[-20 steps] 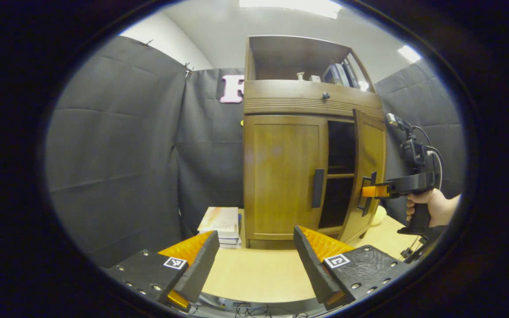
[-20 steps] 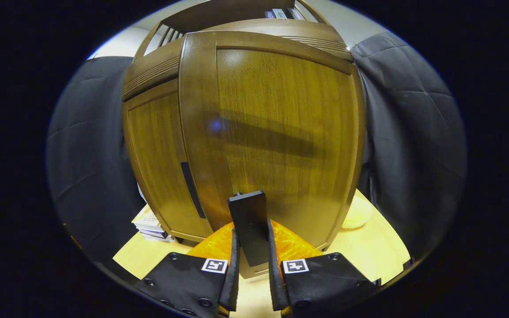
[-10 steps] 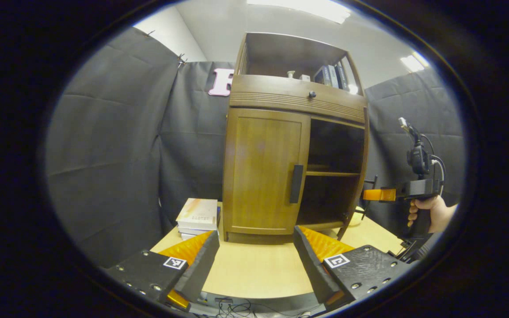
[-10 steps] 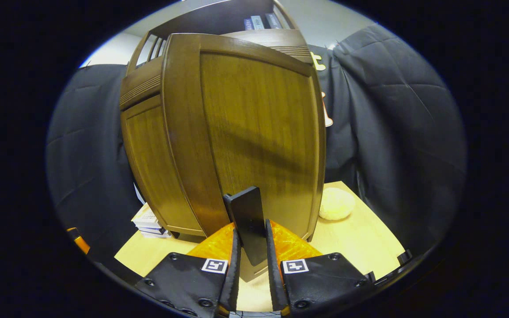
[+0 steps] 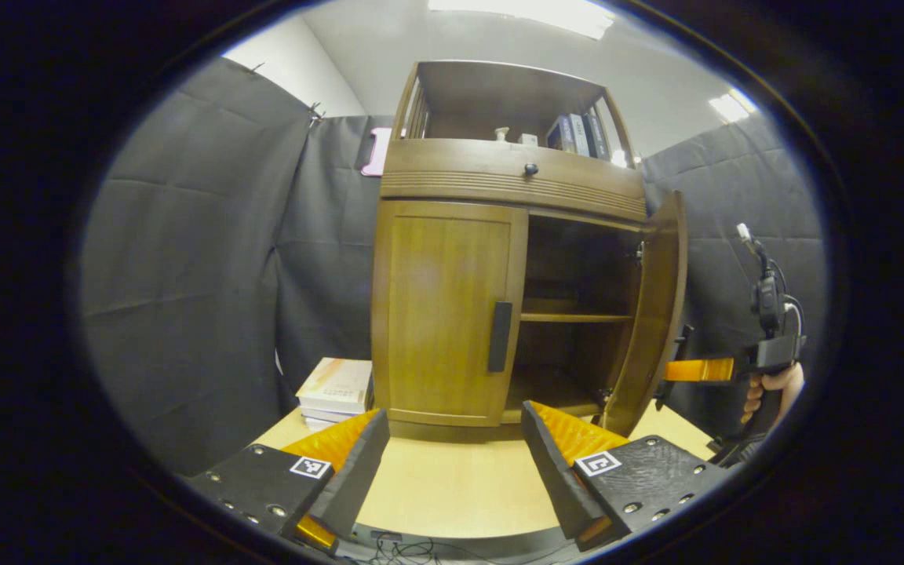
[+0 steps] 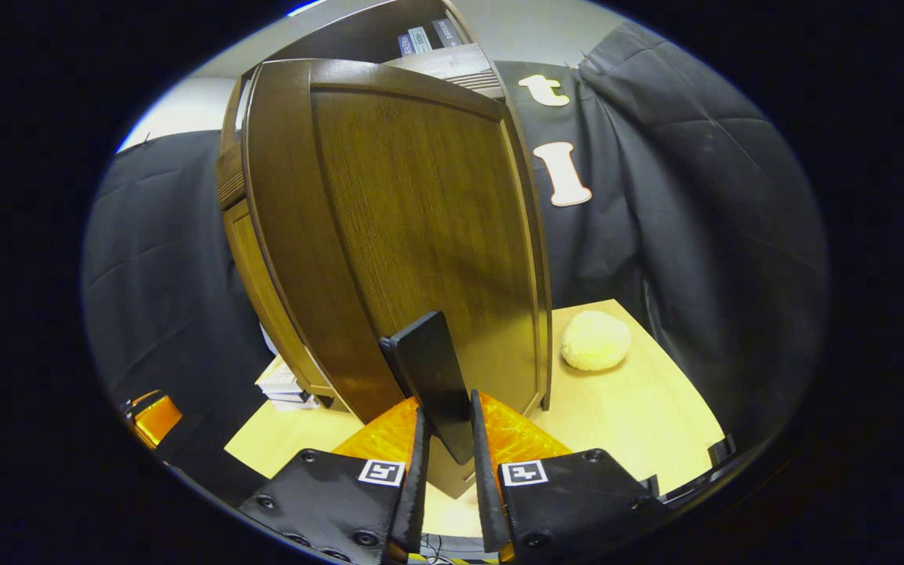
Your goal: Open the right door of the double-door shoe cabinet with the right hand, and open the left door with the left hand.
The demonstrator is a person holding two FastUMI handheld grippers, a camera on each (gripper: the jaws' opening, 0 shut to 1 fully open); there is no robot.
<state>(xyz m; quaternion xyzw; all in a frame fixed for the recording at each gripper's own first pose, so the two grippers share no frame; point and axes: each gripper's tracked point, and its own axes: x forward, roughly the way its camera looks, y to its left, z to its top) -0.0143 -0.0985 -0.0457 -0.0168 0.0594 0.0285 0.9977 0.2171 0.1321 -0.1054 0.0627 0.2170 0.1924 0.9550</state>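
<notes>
A brown wooden shoe cabinet (image 5: 499, 180) stands on a light wood table (image 5: 452, 486). Its right door (image 5: 652, 314) is swung wide open, baring a dark inside with a shelf (image 5: 574, 317). The left door (image 5: 440, 310) is closed, with a dark vertical handle (image 5: 500, 337). My left gripper (image 5: 452, 459) is open, low over the table, in front of the cabinet and apart from it. In the right gripper view my right gripper (image 6: 444, 463) is shut on the right door's handle (image 6: 430, 378), with the door (image 6: 405, 227) right ahead. In the left gripper view that gripper (image 5: 699, 369) shows, held by a hand (image 5: 770, 384).
A stack of books (image 5: 334, 386) lies on the table left of the cabinet. A pale round fuzzy object (image 6: 595, 340) sits on the table behind the open door. Black cloth walls enclose the booth. Books (image 5: 577, 133) stand on the cabinet's top shelf.
The right door has swung from slightly ajar to wide open, pulled by my right gripper. My left gripper stays open and has shifted a little relative to the cabinet.
</notes>
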